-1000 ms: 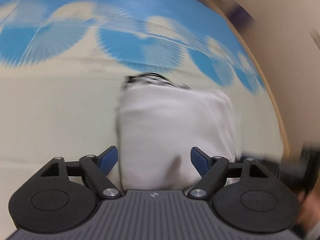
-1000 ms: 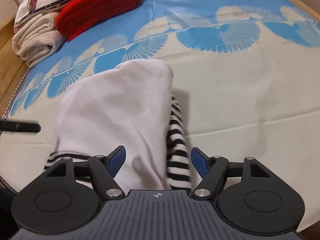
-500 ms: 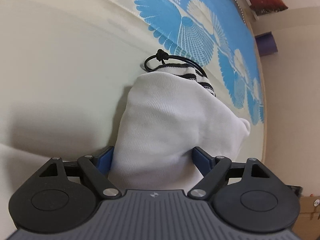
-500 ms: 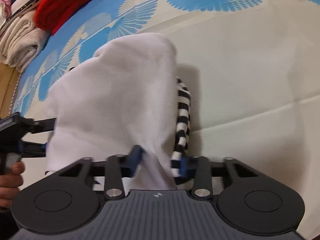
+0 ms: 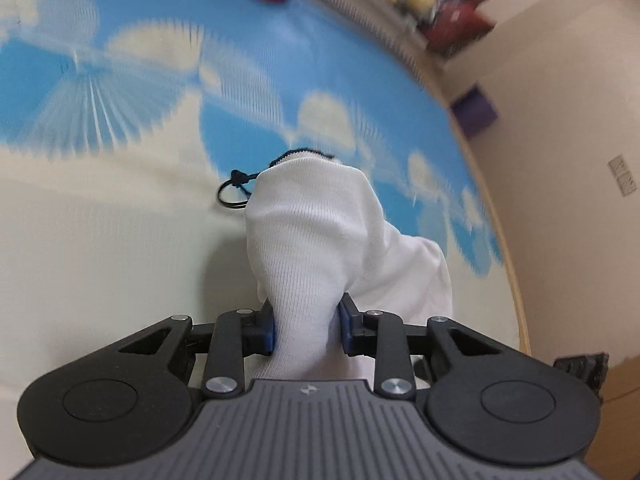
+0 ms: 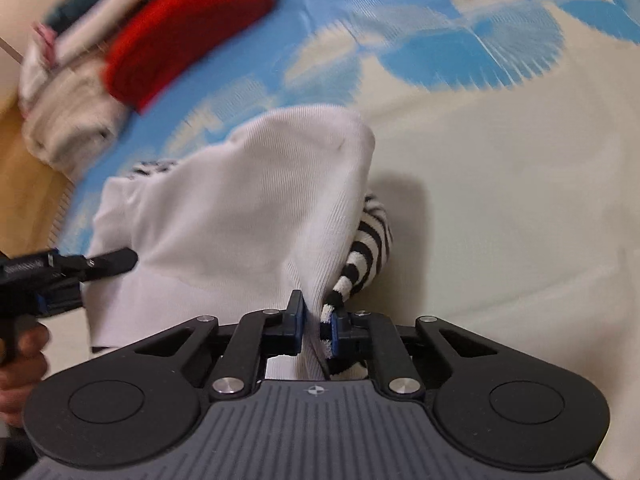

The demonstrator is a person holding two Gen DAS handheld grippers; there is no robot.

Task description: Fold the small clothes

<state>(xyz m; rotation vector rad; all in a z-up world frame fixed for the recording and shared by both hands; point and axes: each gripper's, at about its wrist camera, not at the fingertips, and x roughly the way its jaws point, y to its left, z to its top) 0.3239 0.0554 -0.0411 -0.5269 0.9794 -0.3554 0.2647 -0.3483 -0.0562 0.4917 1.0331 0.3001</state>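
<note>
1. My left gripper (image 5: 306, 328) was closing, pads pinching the white garment (image 5: 316, 240).
2. My right gripper (image 6: 316, 330) was closing on its striped edge (image 6: 362, 256).
3. Garment lay on the tablecloth (image 6: 520, 200); red pile (image 6: 180, 44) at ten o'clock.

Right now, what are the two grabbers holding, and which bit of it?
Both jaws are closing on the white garment: the left gripper pinches a bunched near edge, the right gripper the near corner beside its striped trim.
</note>
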